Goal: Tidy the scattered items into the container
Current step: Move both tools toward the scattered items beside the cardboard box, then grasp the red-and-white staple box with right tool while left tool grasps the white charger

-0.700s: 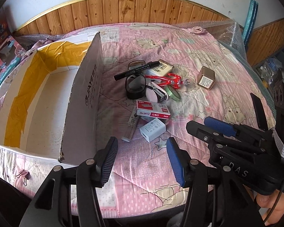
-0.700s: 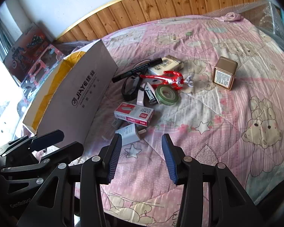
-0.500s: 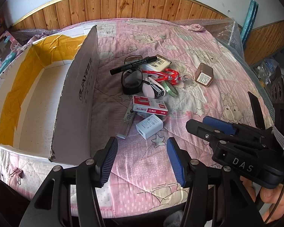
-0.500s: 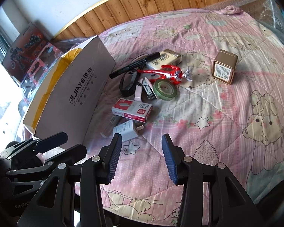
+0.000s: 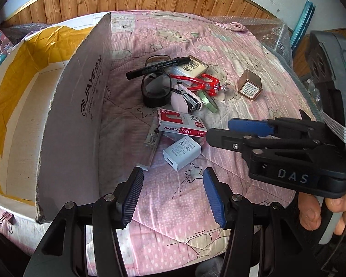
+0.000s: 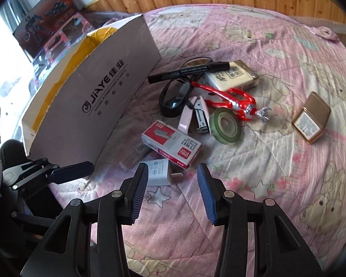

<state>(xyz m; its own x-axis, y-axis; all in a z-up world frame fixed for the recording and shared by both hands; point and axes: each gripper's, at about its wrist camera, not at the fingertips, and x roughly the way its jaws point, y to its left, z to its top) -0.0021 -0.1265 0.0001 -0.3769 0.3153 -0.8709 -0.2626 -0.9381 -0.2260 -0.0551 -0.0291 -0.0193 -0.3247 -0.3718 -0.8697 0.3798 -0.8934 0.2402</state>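
Both grippers have closed in on the pile over the last moment: the items loom larger in both wrist views than they did half a second ago, and nothing on the quilt has shifted. That reads as an approach under way, with no item yet picked up or boxed.

Taking the cardboard box [image 5: 69,106] as the landmark, it sits at the left, open-topped, its inside lined with yellow tape and apparently empty. Just right of its near wall lie a slim clear packet [image 5: 152,143], then the white USB charger [image 5: 181,152] and the red staple box [image 5: 181,125] touching it. Farther right of the box come the sunglasses [image 5: 155,90] with the black marker [image 5: 158,67] across them, the pink stapler [image 5: 184,98], the red toy figure [image 5: 201,83], the green tape roll [image 5: 208,100], and, well apart, the gold tin [image 5: 250,88].

The left gripper [image 5: 171,194] hangs wide and empty just short of the charger. The right gripper [image 6: 171,192] is likewise spread and empty, the charger at its left fingertip [image 6: 141,184]. I judge the charger the likely first pick.
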